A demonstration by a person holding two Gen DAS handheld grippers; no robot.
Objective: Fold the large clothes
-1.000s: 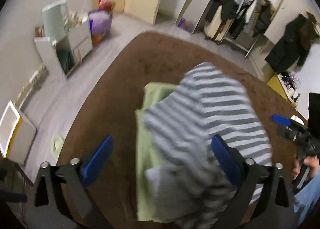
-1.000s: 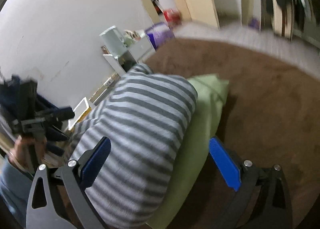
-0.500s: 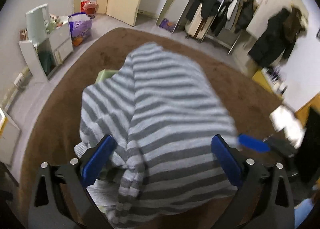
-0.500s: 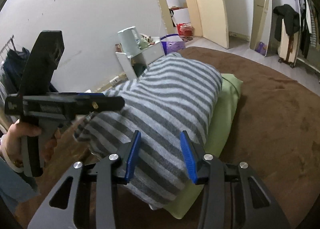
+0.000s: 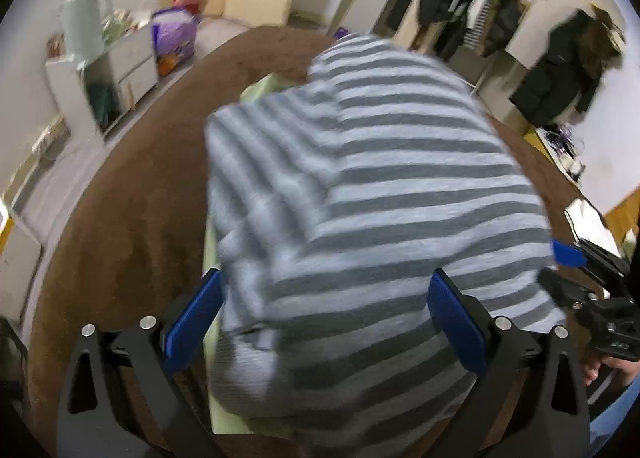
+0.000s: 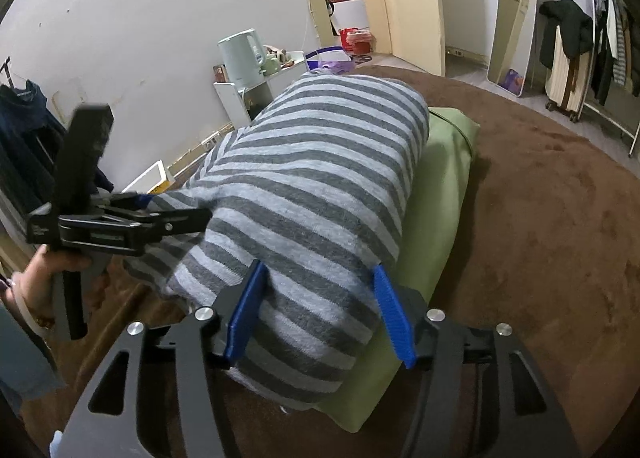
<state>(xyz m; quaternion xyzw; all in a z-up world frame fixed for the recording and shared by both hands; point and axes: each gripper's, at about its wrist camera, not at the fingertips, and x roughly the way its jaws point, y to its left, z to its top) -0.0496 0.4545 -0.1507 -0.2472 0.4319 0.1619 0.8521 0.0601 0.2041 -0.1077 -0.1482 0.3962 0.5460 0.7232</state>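
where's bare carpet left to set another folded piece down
Free: brown carpet right of the green folded cloth, toward the mirror. Also the carpet between the pile and the white shelf unit. Crowded: the grey striped garment, with both grippers there.

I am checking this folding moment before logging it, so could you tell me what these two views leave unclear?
- Left wrist view: motion blur smears the striped garment, which covers most of the green item beneath.
- Left gripper: the cloth fills the space between its pads, so contact is unclear.
- Right wrist view: the right gripper is opening; the garment's near edge is hidden behind it.

dim room, left view perhaps motion-blurred
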